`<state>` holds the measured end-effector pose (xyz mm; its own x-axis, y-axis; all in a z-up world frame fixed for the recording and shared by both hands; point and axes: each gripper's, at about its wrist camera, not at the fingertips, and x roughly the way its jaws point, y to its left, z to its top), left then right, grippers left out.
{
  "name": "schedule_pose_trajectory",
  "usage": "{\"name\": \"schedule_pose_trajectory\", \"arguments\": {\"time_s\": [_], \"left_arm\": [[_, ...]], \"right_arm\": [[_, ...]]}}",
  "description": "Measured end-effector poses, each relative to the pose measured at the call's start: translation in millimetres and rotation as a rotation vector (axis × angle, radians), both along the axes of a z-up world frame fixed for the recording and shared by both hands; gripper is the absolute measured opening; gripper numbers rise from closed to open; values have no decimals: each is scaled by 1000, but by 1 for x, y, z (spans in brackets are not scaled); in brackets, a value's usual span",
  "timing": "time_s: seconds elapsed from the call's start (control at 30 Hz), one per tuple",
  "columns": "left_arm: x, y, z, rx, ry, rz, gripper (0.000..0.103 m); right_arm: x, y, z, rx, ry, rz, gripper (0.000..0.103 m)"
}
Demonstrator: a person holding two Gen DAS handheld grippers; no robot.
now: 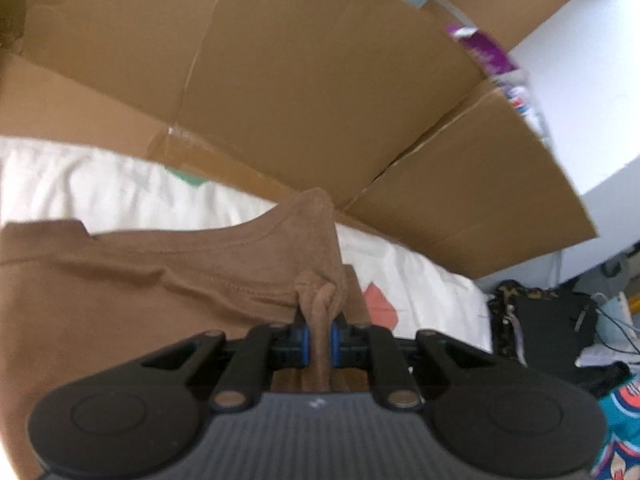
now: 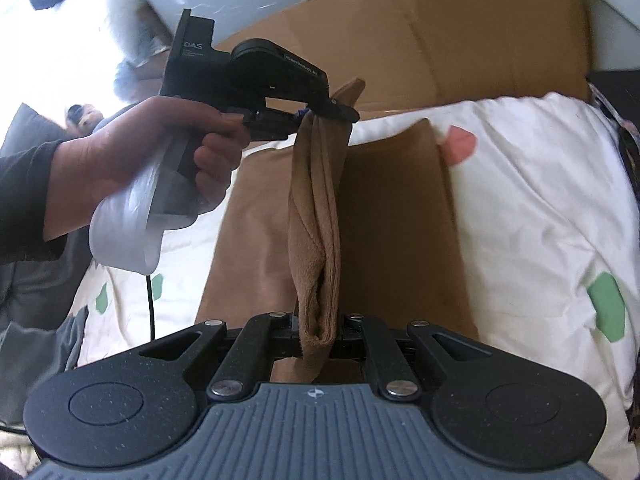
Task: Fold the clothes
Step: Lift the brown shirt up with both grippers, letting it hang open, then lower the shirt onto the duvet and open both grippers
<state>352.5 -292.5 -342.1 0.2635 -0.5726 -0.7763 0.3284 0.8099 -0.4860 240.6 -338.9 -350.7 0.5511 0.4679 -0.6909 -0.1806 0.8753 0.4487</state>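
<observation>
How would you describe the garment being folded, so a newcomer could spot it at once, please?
Find the white quilt with coloured patches, in front of the cardboard. The brown garment lies on it, one edge lifted between both grippers. It is the only plain tan fabric there.

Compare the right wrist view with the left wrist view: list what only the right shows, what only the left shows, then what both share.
Only the right wrist view shows the person's hand holding the left gripper from outside, with a green patch on the white bedding.

Only the left wrist view shows the purple package and the dark bags beside the bed.

Both show the brown garment pinched in each gripper, right gripper included, and the cardboard behind.
</observation>
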Motion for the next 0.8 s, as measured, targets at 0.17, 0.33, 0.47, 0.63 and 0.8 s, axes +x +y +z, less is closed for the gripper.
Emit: {"name": "schedule_pose_trajectory", "arguments": {"time_s": [0.17,0.33,0.47,0.63,0.8], "left_arm": [[-7,-27,-10,64,3,-41,11],[-17,-47,-15,121,-2,-108,11],[-16,-59,-21,179,3,-139,14],[-15,-67,-26,208,15,-124,15],[-15,-72,-26,218,7,-117,15]], "right_arm": [[1,-16,-17,39,55,-52,5],[-4,-34,-35,78,103,-95,4],[-3,-41,-46,107,138,-124,5],[-2,-50,-57,142,173,-156,5],[-4,-54,-55,152,164,-157,5]]}}
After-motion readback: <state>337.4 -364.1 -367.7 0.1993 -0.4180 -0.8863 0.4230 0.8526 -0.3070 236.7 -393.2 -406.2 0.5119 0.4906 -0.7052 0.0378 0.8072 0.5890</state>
